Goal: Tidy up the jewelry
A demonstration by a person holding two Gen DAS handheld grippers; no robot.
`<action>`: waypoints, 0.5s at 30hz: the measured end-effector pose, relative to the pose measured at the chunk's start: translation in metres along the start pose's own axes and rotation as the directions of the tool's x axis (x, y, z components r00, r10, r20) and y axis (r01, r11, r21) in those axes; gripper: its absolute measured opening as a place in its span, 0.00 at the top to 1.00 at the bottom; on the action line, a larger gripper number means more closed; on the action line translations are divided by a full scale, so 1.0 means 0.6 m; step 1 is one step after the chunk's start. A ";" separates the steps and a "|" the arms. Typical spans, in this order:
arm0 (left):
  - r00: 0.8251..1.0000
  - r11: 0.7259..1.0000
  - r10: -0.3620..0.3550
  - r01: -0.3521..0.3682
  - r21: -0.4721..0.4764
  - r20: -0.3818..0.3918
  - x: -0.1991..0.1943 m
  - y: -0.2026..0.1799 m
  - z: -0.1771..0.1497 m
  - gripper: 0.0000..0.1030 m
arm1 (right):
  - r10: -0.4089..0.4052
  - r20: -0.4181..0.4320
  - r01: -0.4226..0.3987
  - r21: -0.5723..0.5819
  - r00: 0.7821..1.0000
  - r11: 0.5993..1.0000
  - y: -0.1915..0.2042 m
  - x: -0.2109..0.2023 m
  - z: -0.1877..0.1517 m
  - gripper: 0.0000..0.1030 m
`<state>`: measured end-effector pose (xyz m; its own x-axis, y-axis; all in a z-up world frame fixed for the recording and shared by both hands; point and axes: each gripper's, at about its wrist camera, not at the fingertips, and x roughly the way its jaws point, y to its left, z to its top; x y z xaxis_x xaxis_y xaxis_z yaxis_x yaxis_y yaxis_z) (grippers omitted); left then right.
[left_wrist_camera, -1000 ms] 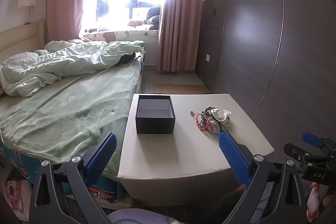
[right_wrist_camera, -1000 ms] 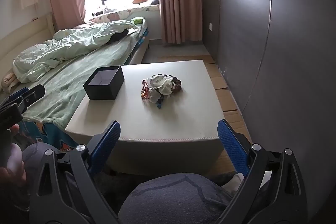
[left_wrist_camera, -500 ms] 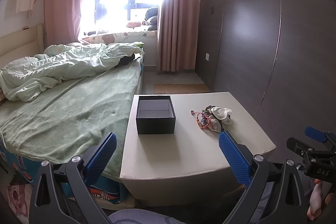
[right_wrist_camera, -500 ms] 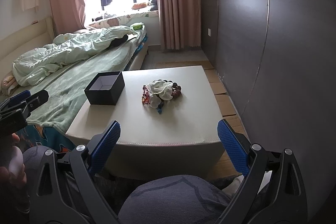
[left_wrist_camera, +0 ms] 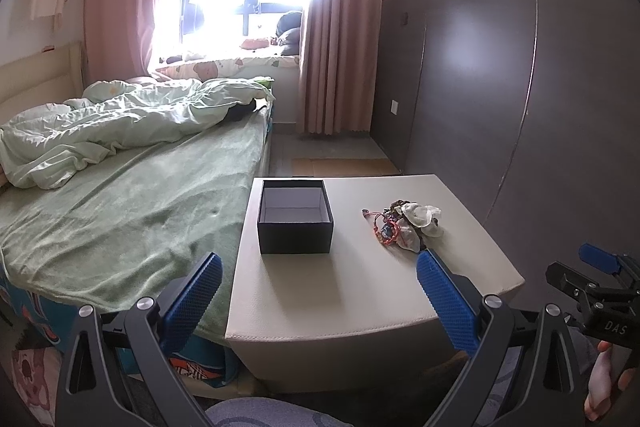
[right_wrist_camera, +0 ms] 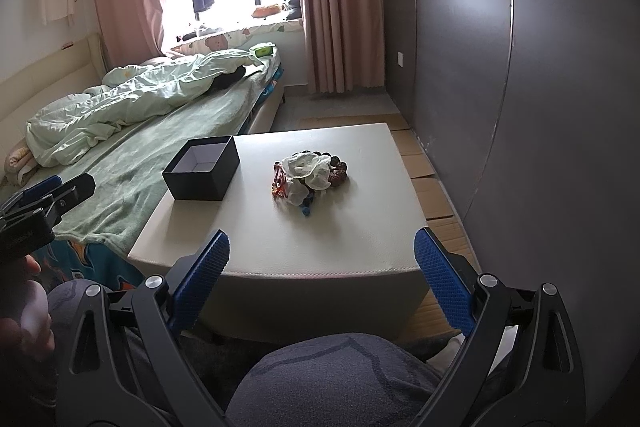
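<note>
A heap of jewelry, red cords, dark beads and pale shell-like pieces, lies on the right half of a low white table. To its left stands an open black box with a pale, bare inside. My left gripper hangs open above the table's near edge, short of both. My right gripper is open too, held before the table's front edge, over a knee. Each gripper shows at the other view's edge.
A bed with a green sheet and rumpled quilt abuts the table's left side. A dark panelled wall runs along the right. Cardboard sheets lie on the floor between table and wall. A grey-clad knee is below the right gripper.
Both grippers have risen and tilted slightly, so the table sits a little lower in both views. Jaws stay open; box and jewelry have not moved.
</note>
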<state>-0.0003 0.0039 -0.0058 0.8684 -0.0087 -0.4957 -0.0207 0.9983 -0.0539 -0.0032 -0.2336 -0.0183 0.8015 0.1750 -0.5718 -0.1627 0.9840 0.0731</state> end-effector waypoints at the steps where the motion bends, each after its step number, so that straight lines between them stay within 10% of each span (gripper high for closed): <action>1: 1.000 1.000 0.001 -0.001 -0.001 -0.001 0.000 -0.001 0.001 0.08 | 0.000 0.000 0.000 0.000 1.000 1.000 0.000 0.000 0.000 0.10; 15: 1.000 1.000 0.001 -0.001 -0.004 -0.001 -0.001 -0.002 0.004 0.08 | 0.000 0.001 0.000 0.002 1.000 1.000 0.000 0.001 -0.001 0.10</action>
<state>0.0006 0.0026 -0.0034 0.8680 -0.0080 -0.4964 -0.0234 0.9981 -0.0569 -0.0031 -0.2337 -0.0188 0.8024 0.1748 -0.5706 -0.1615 0.9841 0.0744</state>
